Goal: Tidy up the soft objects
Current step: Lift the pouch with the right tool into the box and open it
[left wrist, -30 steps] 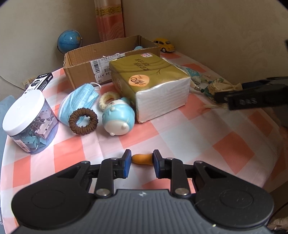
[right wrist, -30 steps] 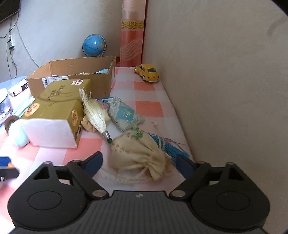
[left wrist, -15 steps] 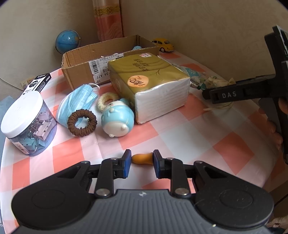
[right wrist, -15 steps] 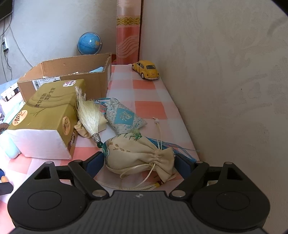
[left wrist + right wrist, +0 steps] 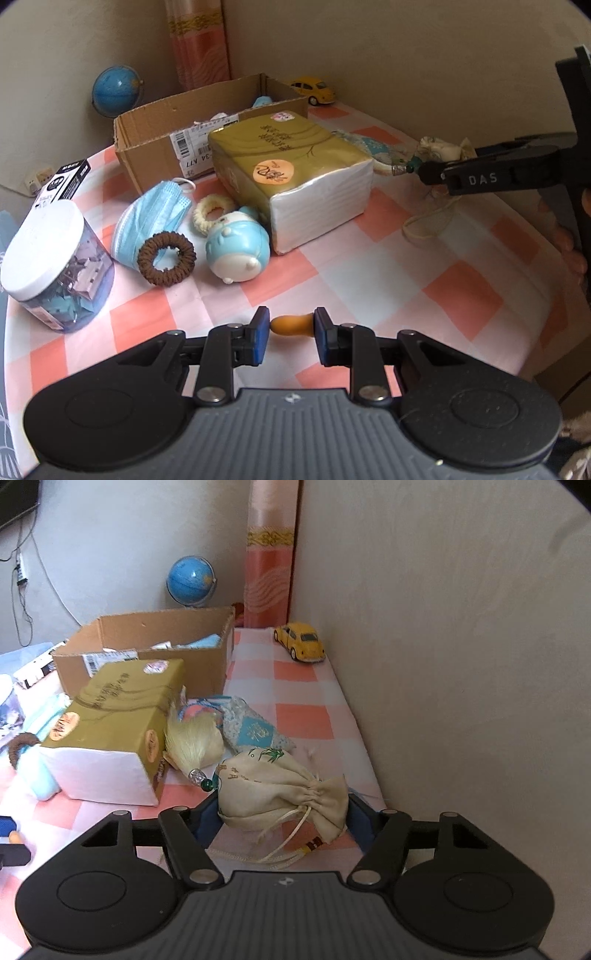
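My left gripper [image 5: 291, 325] is shut on a small orange soft piece [image 5: 286, 325], low over the checked tablecloth. In the right wrist view the jaws of my right gripper [image 5: 282, 812] are closing around a cream drawstring pouch [image 5: 273, 790]; both pads touch its sides. A cream tassel [image 5: 192, 742] and a blue patterned sachet [image 5: 251, 731] lie just beyond the pouch. A blue face mask [image 5: 155, 218], a brown scrunchie [image 5: 166, 258], a cream scrunchie [image 5: 212, 212] and a round blue toy [image 5: 236, 251] lie left of the tissue pack [image 5: 288, 162].
An open cardboard box [image 5: 159, 129] stands behind the tissue pack. A white-lidded jar [image 5: 55, 266] is at the far left. A yellow toy car [image 5: 301, 642] and a globe [image 5: 190, 578] sit near the back wall. The wall runs close along the right.
The right gripper moved forward around the cream pouch and its jaws narrowed onto it. The left gripper kept the orange piece and barely moved.
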Available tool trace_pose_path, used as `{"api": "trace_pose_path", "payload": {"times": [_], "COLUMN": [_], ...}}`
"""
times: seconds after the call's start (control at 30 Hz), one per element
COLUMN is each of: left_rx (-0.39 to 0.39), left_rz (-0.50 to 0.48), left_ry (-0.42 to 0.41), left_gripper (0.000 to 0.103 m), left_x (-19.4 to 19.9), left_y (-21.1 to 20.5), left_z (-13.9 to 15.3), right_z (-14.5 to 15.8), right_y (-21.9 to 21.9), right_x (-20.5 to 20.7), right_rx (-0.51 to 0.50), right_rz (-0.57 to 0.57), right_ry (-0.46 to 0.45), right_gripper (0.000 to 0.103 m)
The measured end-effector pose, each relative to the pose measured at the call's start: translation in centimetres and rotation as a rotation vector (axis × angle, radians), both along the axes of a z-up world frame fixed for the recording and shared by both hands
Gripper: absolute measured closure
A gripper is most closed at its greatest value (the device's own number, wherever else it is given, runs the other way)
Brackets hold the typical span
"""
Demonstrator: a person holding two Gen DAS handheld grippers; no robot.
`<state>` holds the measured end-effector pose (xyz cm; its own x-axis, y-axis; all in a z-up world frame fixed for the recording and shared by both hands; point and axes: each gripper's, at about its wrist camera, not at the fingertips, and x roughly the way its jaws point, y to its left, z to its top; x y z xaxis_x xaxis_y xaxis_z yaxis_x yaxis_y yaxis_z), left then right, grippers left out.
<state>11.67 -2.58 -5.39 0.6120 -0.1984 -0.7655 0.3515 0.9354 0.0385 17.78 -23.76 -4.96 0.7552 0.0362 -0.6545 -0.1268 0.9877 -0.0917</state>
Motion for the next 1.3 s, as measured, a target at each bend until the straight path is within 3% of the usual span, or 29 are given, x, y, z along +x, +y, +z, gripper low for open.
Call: {"api": "trace_pose_path", "payload": {"times": [0.33, 0.63, 1.07, 1.3], "left_rx": [0.025, -0.005, -0.029, -0.042], "left_rz": [-0.052, -0.06, -0.051, -0.05], "left_ry": [-0.02, -0.036, -0.055, -0.064], "left_gripper": [0.079, 0.079, 0.079, 0.079], "left_x": [-1.0, -1.7, -1.9, -1.8], "left_y": [1.8, 3.0, 4.6, 5.3], "left_z": [2.7, 3.3, 2.9, 3.0], "right_z": [4.8, 8.9, 15.6, 17.1], "right_y": [-0.3, 0.8, 6.0, 11.0], "right_x": [-2.1, -1.9, 4.0, 9.4], "right_rx": [-0.006, -0.029, -0.061, -0.06], "right_rz": [0.047, 0.101, 0.222, 0.311], "right_ry": [-0.062, -0.106, -0.185, -0.185], "right_gripper": [0.03, 0.03, 0.03, 0.03]}}
